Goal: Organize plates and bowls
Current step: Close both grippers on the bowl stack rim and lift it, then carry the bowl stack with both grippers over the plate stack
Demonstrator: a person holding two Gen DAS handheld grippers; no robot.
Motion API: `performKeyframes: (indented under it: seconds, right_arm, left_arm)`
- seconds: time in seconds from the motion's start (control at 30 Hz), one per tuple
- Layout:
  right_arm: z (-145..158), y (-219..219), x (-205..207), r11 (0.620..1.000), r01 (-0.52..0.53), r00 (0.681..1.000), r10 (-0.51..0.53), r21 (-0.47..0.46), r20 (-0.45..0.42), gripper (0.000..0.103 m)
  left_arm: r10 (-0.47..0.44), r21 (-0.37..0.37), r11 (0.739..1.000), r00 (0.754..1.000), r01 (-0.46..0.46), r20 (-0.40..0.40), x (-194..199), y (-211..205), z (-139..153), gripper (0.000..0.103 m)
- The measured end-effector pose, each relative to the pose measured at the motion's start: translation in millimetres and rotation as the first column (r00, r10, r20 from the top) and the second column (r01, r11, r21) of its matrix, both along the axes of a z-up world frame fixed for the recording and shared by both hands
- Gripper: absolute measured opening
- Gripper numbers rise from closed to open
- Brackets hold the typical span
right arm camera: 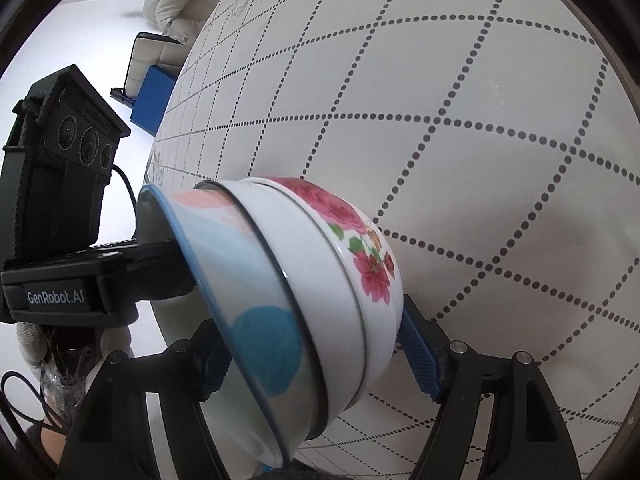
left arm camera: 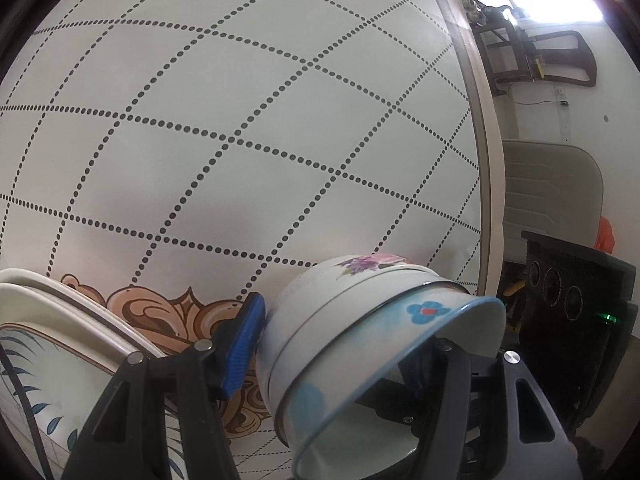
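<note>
Three nested bowls (left arm camera: 360, 344) lie tilted on their side just above the white dotted table (left arm camera: 240, 120). The inner bowl has a blue rim, the outer one purple flowers. My left gripper (left arm camera: 340, 332) is shut on the stack: one blue pad (left arm camera: 240, 344) presses the outer base, and the other finger is hidden inside the inner bowl. In the right wrist view the same bowls (right arm camera: 320, 280) show pink roses, and my right gripper (right arm camera: 318, 356) is shut on them, a pad on each side. The left gripper's finger (right arm camera: 152, 254) reaches into the bowl mouth there.
A stack of plates (left arm camera: 60, 320) with a blue leaf pattern sits at the lower left, close to the left pad. The table rim (left arm camera: 486, 160) curves down the right. Chairs (left arm camera: 552, 184) stand beyond it. A blue box (right arm camera: 152, 96) and pale cushions (right arm camera: 180, 0) lie past the table (right arm camera: 480, 160).
</note>
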State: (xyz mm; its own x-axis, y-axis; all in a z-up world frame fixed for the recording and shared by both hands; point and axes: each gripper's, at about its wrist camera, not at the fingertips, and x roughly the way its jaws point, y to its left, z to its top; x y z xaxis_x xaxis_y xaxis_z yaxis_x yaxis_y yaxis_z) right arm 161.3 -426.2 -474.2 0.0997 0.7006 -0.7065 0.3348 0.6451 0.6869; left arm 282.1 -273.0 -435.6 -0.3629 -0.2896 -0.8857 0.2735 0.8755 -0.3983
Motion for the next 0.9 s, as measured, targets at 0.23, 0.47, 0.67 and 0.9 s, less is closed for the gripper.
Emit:
performKeyframes:
  seconds: [0.23,0.47,0.67,0.9]
  right_arm:
    - [-2.8,-2.8,4.6,1.000,-0.006,1.000,0.006,-0.024,-0.001,0.063]
    - [-0.8,-1.4,6.5,0.999,-0.033,0.999,0.034,-0.041,0.030,0.062]
    - [-3.0,-6.3,6.1,1.000,-0.014,1.000,0.013,0.002,0.010,0.062]
    - [-0.6,-7.8,5.2,1.000,-0.011,1.000,0.011,0.020,0.001,0.062]
  left_arm:
    - [0.016,0.004,1.000,0.999,-0.016,0.052,-4.6,11.2,12.5,0.048]
    - [0.050,-0.026,0.998,0.996,-0.049,0.068,-7.9,20.8,22.4,0.048]
    - [0.028,-0.016,1.000,0.996,-0.027,0.089,-9.7,15.7,24.1,0.048]
    - [0.064,-0.001,0.998,0.996,-0.064,0.054,-5.7,16.9,16.2,0.048]
